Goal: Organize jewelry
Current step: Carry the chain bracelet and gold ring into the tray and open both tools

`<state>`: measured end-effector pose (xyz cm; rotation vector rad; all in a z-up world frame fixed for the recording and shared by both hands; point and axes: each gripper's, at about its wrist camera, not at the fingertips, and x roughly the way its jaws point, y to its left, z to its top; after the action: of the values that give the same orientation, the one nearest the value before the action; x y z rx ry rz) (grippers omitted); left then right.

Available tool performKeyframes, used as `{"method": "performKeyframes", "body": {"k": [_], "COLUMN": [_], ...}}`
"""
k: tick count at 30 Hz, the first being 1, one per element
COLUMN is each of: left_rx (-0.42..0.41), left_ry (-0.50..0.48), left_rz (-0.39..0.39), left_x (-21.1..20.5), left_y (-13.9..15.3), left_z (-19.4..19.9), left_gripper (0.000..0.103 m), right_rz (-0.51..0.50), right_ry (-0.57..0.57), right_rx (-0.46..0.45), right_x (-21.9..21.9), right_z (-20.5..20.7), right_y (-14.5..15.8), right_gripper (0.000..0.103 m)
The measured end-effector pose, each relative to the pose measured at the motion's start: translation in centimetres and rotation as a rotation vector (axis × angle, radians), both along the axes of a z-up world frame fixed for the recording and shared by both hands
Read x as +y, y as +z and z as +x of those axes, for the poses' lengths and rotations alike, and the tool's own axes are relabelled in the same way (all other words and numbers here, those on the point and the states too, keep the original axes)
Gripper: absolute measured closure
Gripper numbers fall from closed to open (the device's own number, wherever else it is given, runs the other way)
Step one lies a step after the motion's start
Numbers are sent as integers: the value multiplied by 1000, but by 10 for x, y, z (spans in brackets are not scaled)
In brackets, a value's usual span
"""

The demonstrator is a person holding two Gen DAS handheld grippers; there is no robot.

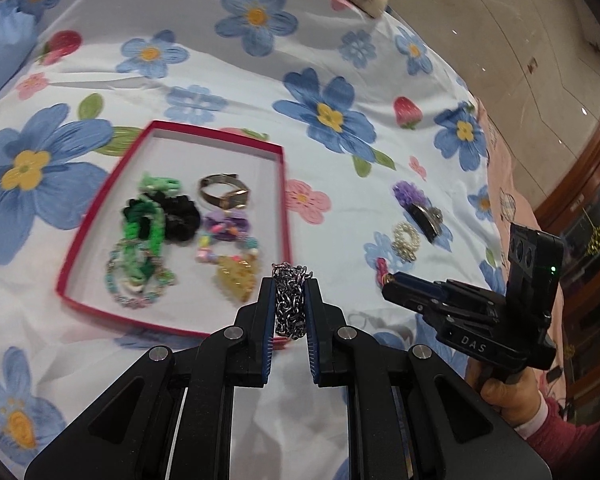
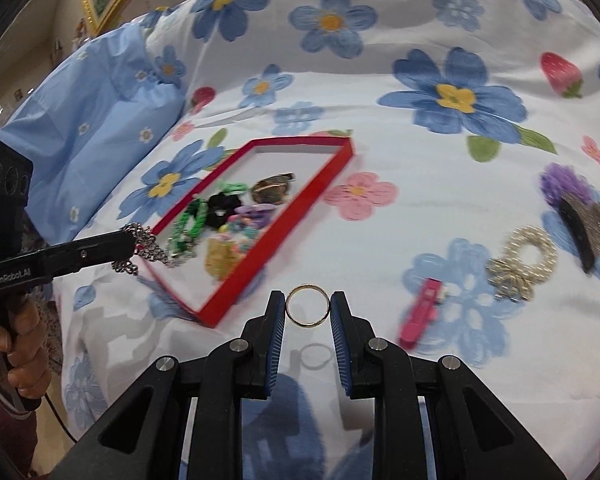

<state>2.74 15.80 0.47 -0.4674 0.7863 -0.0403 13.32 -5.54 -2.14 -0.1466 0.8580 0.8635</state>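
A: Item one, left gripper (image 1: 291, 300). How is it posed, and what is held?

B: It is pointed forward and slightly down over the near right corner of the red tray (image 1: 100, 216). Its jaws are drawn in to a narrow gap, and a bunched silver chain (image 1: 290, 304) is pinched between the blue pads. In the right wrist view the chain is seen dangling in loops from the fingertips, just at the tray's near edge. The handle is gripped from below by the left hand (image 2: 18, 344).

A: Item two, right gripper (image 2: 308, 306).

B: It is held low over the floral bedsheet (image 2: 420, 152), to the right of the tray. The jaws are closed partway, and a thin gold ring (image 2: 308, 306) is clasped upright between the pads, its opening facing the camera. The right hand (image 1: 508, 392) is wrapped round the grip, a pink sleeve showing at the wrist.

A: Tray contents?

B: Listed inside: a green chain bracelet (image 1: 144, 220), a black scrunchie (image 1: 180, 216), a metal band ring (image 1: 222, 196), a multicoloured bead bracelet (image 1: 224, 240) and a yellow charm (image 1: 236, 278).

A: Loose items on the sheet?

B: Recorded right of the tray: a pearl scrunchie (image 2: 524, 260), a purple hair clip (image 2: 576, 208) and a pink clip (image 2: 420, 312), all apart from the grippers.
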Motion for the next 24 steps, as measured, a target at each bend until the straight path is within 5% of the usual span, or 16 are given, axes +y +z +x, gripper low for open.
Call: {"method": "performKeyframes", "body": {"k": [24], "left_rx": [36], "left_ry": [117], "left_rz": [-36], "left_x": [70], "left_y": [-27], "left_z": [-8], "left_gripper": [91], "right_rz": [-59], "right_ry": [236], "right_rx": [54], "right_x": [113], "right_z": [-26], "right_y": [-19], "right_gripper": [80]}}
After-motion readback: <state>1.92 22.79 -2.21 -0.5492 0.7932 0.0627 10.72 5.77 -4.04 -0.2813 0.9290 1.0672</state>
